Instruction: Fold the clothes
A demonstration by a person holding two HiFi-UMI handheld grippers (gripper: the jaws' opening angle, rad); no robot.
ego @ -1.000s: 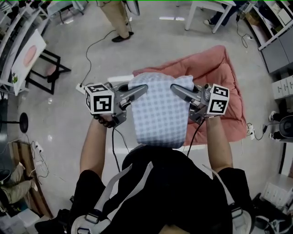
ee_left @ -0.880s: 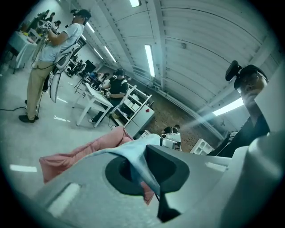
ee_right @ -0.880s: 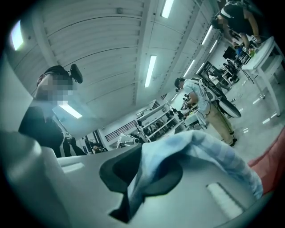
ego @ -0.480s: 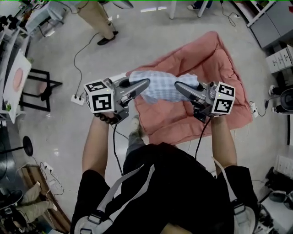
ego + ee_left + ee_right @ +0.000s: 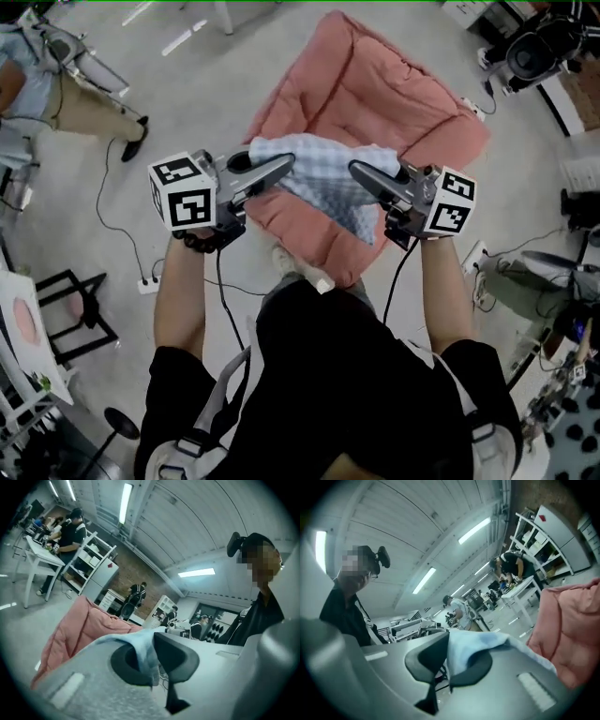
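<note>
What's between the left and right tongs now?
A blue checked cloth, gripped at each end by the left tongs and right tongs, above the pink quilt, seen in the head view.

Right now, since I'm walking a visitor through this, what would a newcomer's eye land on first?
The big pink quilt spread on the floor, top centre of the head view. Over it a pale blue checked cloth hangs between the left gripper and the right gripper, each clamped on an edge.

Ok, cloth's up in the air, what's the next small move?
Probably lower the checked cloth onto the pink quilt and draw it flat: left hand-held gripper and right hand-held gripper each clamp an edge, and it hangs bunched between them.
</note>
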